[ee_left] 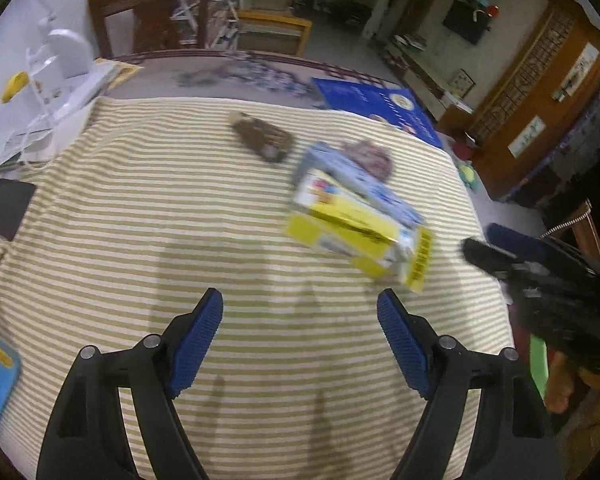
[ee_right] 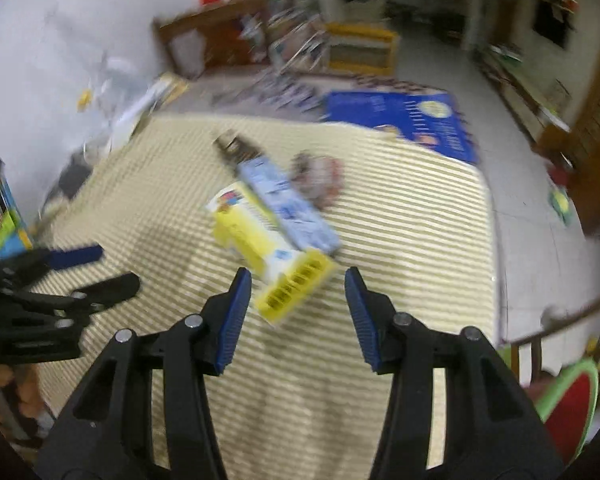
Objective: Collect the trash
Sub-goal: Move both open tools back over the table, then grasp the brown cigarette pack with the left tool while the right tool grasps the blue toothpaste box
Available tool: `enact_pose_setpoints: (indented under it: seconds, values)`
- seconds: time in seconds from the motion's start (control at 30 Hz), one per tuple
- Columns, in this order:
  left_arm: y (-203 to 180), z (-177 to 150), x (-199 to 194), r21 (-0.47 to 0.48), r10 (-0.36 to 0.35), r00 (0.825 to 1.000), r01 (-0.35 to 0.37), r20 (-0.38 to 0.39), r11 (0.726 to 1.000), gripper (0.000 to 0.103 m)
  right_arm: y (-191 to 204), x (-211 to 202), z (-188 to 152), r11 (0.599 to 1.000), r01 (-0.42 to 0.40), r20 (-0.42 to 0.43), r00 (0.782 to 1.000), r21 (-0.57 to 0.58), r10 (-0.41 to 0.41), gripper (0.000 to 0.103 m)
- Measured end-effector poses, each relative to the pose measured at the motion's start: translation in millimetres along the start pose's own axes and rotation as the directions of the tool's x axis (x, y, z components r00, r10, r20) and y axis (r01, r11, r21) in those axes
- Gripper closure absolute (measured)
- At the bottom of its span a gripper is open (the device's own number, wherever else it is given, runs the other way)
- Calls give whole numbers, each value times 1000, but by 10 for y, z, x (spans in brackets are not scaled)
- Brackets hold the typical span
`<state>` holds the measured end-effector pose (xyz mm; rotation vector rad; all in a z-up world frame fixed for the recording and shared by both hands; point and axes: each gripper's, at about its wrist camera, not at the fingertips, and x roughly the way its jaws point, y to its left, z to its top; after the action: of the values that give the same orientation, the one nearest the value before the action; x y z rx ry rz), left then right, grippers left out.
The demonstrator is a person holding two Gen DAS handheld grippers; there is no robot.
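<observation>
Over a desk [ee_left: 148, 216] draped in a green-and-cream striped cloth, two hand-held tools close on a small heap of discarded packaging. Nearest is a yellow carton [ee_right: 268, 256] with a barcode flap, lying just ahead of the right tool [ee_right: 298, 312], its long axis running away and to the upper left, the barcode end almost between the blue pads. Across it leans a pale blue box [ee_right: 288, 204], with a crumpled wrapper [ee_right: 320, 180] beside and a brown packet [ee_left: 262, 140] farther back. The right tool stands partly open and holds nothing. The left tool [ee_left: 300, 340] gapes wider, also empty, with the heap well ahead and to its right, so the right hand looks better placed for the pick. Only the left wrist view, the sharper one, shows the brown packet lying clear of the pile; the blurred right view alone shows how close the carton's flap sits to the pads.
</observation>
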<state>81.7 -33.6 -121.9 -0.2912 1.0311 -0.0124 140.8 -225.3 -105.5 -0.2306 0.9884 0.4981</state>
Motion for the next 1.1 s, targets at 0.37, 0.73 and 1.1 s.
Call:
enact_pose_setpoints:
  seconds: [0.37,0.73,1.1]
  values:
    - [675,299,207,-48,-25,1000,25,-14,999,27,276,544,42,999,25,-174,984,-26,-30,55]
    - [736,738,597,-77,-68,998,67,-14,995,27,212,599,124,1000,-13,-214,977,1,13,57]
    - [584,1545,1412,-131,-70,996,63,-52,989,29,232,551,136,998,-55,-182,981,44,62,60]
